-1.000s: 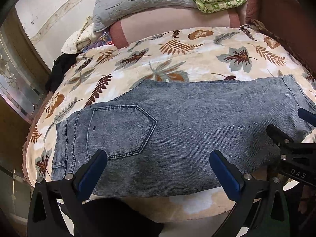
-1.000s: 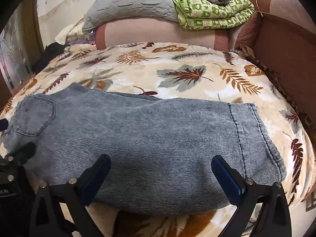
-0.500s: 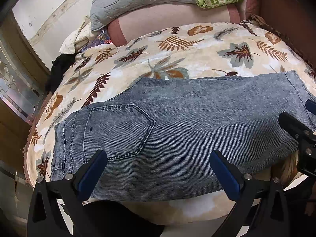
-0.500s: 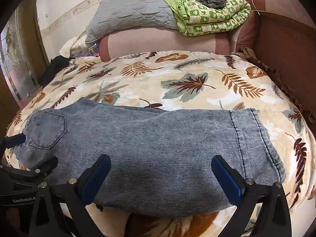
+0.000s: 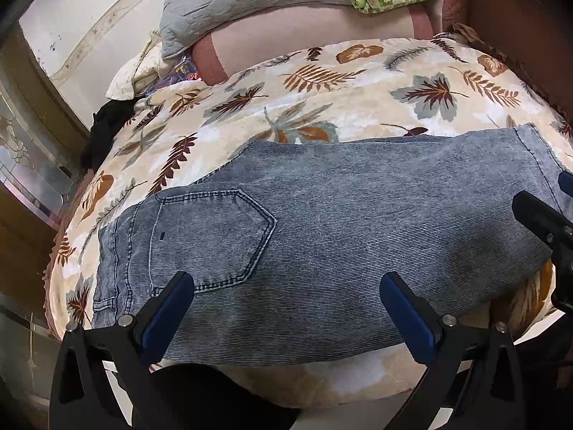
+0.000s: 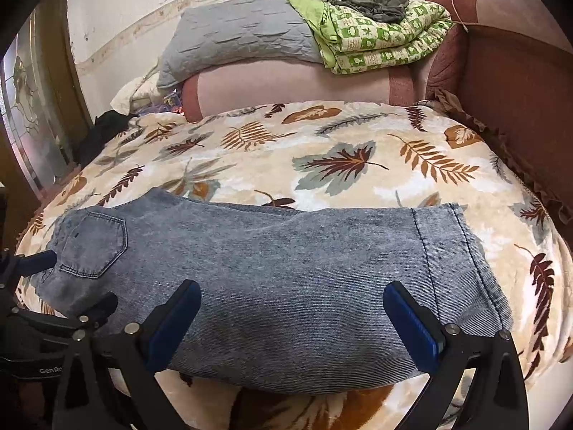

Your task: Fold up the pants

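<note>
The blue-grey denim pants (image 5: 340, 236) lie flat and folded lengthwise across the leaf-print blanket (image 5: 358, 107), near the bed's front edge. The waistband and back pocket (image 5: 215, 233) are on the left and the hems on the right. My left gripper (image 5: 286, 317) hovers open over the near edge below the pocket, holding nothing. In the right wrist view the pants (image 6: 286, 279) span the frame, and my right gripper (image 6: 292, 326) stands open over their near edge, toward the hem half. The left gripper (image 6: 71, 283) shows at the pocket end; the right gripper (image 5: 553, 197) shows at the hem end.
At the back of the bed a grey quilted pillow (image 6: 243, 36) and a folded green patterned blanket (image 6: 386, 36) rest on a pink bolster (image 6: 286, 82). A brown upholstered headboard (image 6: 519, 89) runs along the right side. Dark clothing (image 6: 104, 129) lies at the far left corner.
Both grippers have drawn back a little from the pants, so more of the bed shows. The pants have not moved, and both grippers stay open.
</note>
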`<state>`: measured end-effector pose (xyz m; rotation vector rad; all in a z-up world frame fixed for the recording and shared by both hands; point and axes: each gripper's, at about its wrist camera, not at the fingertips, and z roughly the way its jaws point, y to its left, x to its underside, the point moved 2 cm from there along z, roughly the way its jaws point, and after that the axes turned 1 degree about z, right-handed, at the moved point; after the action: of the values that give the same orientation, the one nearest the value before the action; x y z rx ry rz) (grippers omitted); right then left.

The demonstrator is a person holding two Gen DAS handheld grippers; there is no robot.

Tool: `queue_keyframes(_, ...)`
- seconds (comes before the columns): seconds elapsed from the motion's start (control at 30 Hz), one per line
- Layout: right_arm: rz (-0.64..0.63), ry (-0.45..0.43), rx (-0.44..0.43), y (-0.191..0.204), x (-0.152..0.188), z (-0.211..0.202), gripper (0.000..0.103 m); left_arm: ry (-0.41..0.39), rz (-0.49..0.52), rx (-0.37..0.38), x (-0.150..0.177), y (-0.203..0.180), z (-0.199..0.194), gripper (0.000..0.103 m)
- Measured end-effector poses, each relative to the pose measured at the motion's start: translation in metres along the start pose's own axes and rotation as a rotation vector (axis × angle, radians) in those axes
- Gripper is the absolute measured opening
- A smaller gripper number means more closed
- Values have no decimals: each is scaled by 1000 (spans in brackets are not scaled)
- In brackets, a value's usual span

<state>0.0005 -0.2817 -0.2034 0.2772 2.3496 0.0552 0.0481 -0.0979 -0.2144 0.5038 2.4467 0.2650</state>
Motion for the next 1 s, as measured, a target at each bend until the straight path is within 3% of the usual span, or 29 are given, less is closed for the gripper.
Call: queue_keyframes(1.0, -15, -50, 43, -1, -5, -11, 103, 9, 12, 2, 1, -6, 1, 103)
